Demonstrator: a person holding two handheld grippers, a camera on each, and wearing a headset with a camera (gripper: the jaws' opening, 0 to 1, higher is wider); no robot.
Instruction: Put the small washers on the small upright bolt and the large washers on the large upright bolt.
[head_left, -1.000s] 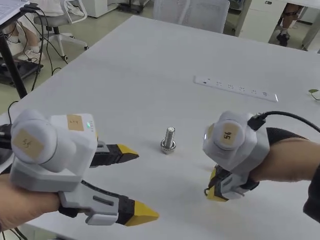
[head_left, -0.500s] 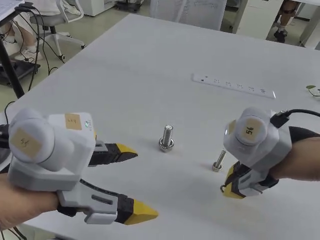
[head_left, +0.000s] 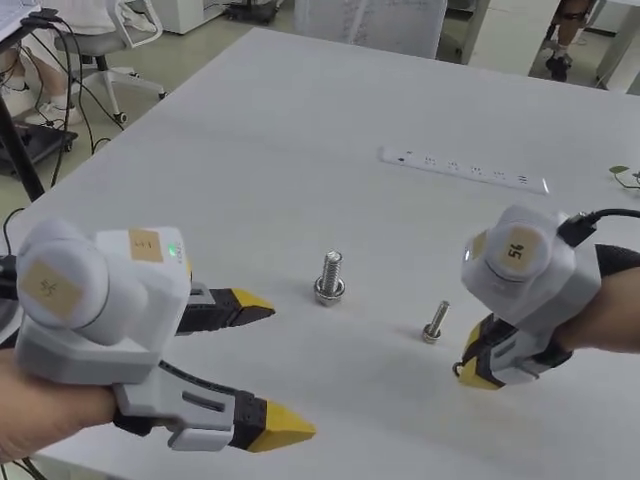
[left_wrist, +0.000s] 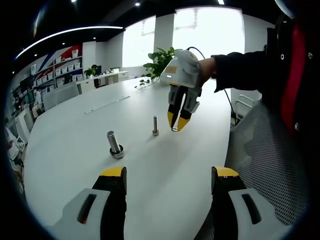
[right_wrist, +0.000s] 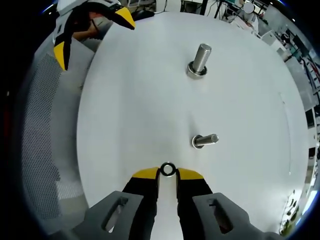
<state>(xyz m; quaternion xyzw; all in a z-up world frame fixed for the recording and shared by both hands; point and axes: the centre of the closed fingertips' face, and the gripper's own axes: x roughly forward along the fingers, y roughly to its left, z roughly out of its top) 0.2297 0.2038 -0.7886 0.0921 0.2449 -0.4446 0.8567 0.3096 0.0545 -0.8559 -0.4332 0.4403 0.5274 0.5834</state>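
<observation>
Tips of the right gripper (head_left: 478, 370) are mostly hidden under its white body in the head view, so its grip cannot be read there. Its own view shows the 2 yellow tips pinched on a small washer (right_wrist: 162, 170). The small washer is a thin, shiny ring of metal with a round hole, and its sides tuck behind the tips.

The left gripper (head_left: 272, 365) has its jaws spread wide with nothing between them. It is white plastic with black arms and pointed yellow tips, and its back end is cut off at the edge of the picture.

The large bolt (head_left: 329, 278) stands upright on the smooth white surface (head_left: 300, 150). It is grey metal with a ridged thread. A shiny metal ring (head_left: 329, 293) sits around its foot, but it is too small to tell if it is 1 washer or more.

The small bolt (head_left: 434, 322) stands near the large bolt. It is thin and grey, and it is just beside the right gripper's tips. Its foot is too small to make out.
</observation>
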